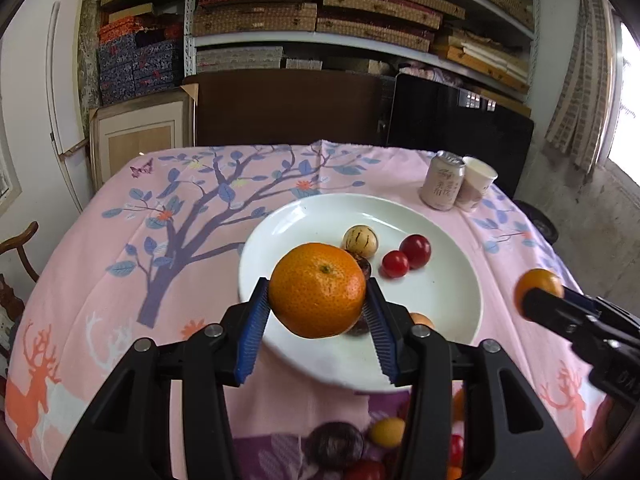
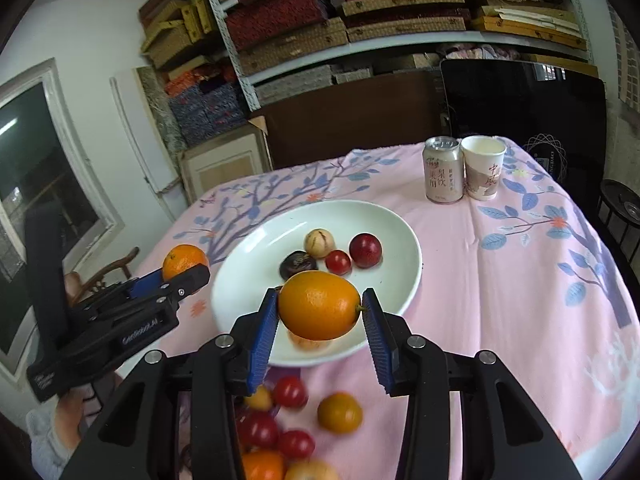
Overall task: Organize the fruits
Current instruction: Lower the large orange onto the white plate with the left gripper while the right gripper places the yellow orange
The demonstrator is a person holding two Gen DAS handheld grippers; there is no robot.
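Observation:
My left gripper [image 1: 318,300] is shut on a round orange mandarin [image 1: 317,290] and holds it above the near rim of the white plate [image 1: 440,304]. My right gripper [image 2: 320,312] is shut on an oval orange fruit [image 2: 319,306] above the plate's [image 2: 392,264] near edge. The plate holds a beige striped fruit [image 2: 319,243], a dark brown fruit [image 2: 298,264], a small red tomato [image 2: 338,262] and a dark red plum [image 2: 365,250]. In the right wrist view the left gripper [image 2: 176,276] shows at left with its mandarin [image 2: 185,261].
Several loose fruits lie on the pink cloth near me: red tomatoes [image 2: 290,392], a yellow-orange fruit [image 2: 340,413]. A drink can [image 2: 442,170] and a paper cup [image 2: 483,168] stand at the far right of the table. Shelves and a dark board stand behind.

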